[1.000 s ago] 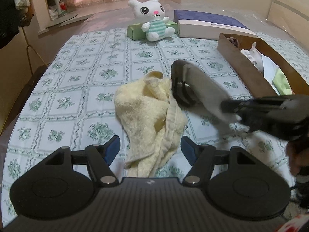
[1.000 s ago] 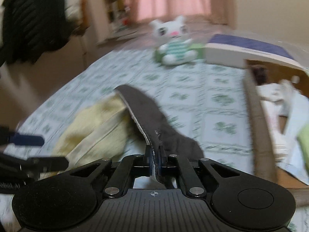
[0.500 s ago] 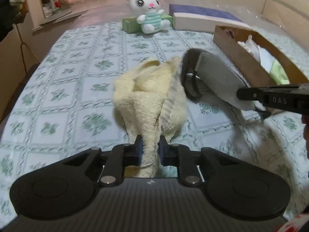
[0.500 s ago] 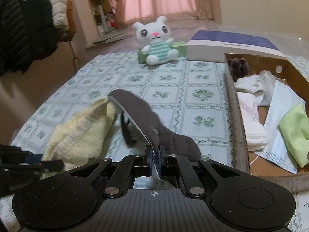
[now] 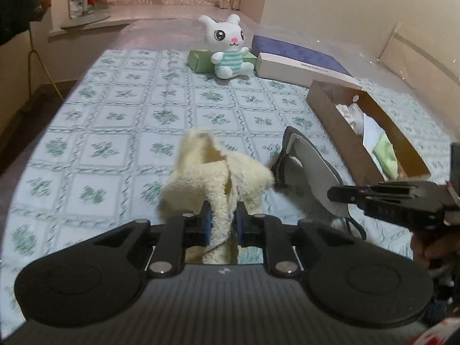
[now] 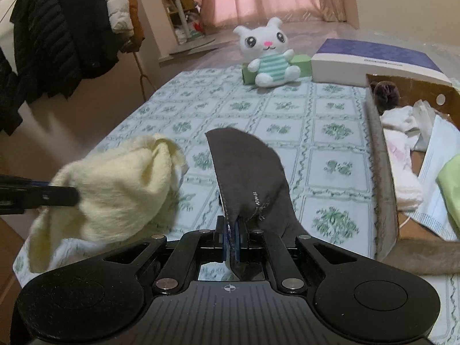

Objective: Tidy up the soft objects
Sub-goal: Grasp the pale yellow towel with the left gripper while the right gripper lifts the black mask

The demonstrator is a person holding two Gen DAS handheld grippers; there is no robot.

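Observation:
My left gripper [image 5: 222,224] is shut on a pale yellow towel [image 5: 212,178] and holds it lifted above the bed; the towel also shows in the right wrist view [image 6: 115,189]. My right gripper [image 6: 232,240] is shut on a dark grey eye mask [image 6: 247,172], held up off the bed; its pale inner side shows in the left wrist view [image 5: 313,169]. A brown cardboard box [image 6: 385,172] with several soft items, among them a face mask [image 6: 434,178] and a green cloth [image 6: 451,184], stands to the right.
A white bunny plush [image 5: 228,47] sits at the far end of the patterned bed, in front of a green box [image 5: 198,60] and beside a purple and white box [image 5: 299,60]. Jackets [image 6: 57,34] hang at the left.
My left gripper closed on the yellow towel and lifted it off the bed. My right gripper kept hold of the eye mask and raised it.

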